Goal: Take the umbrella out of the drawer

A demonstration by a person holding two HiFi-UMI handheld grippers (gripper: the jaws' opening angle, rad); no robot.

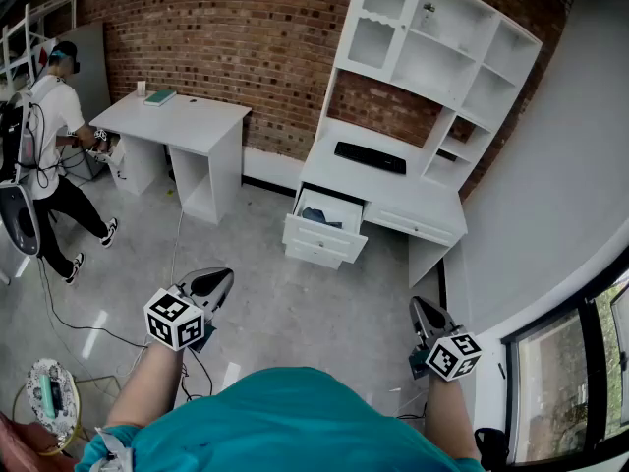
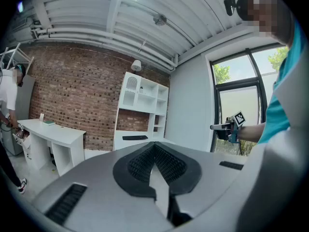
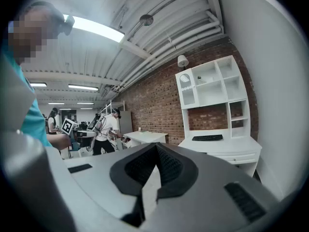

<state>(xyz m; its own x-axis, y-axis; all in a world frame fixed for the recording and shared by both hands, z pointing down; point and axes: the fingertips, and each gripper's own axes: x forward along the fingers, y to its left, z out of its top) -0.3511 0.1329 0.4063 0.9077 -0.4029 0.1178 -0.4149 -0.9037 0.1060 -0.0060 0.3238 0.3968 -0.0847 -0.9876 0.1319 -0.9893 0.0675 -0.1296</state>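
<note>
A white desk with a hutch [image 1: 393,180] stands against the brick wall. Its left drawer [image 1: 324,234] is pulled open, and a dark bluish thing [image 1: 319,216] lies inside, too small to make out. Both grippers hang close to my body, far from the drawer. My left gripper [image 1: 218,279] is shut with nothing in it, its pads [image 2: 166,166] pressed together. My right gripper [image 1: 421,306] is also shut and empty, with pads [image 3: 169,166] touching. The right gripper [image 2: 226,128] also shows in the left gripper view, level with the left one.
A black keyboard [image 1: 370,156] lies on the desk top. A second white desk [image 1: 182,121] stands to the left, with a person [image 1: 49,116] beside it. Cables [image 1: 88,327] trail over the grey floor. A window [image 1: 580,362] lines the right wall.
</note>
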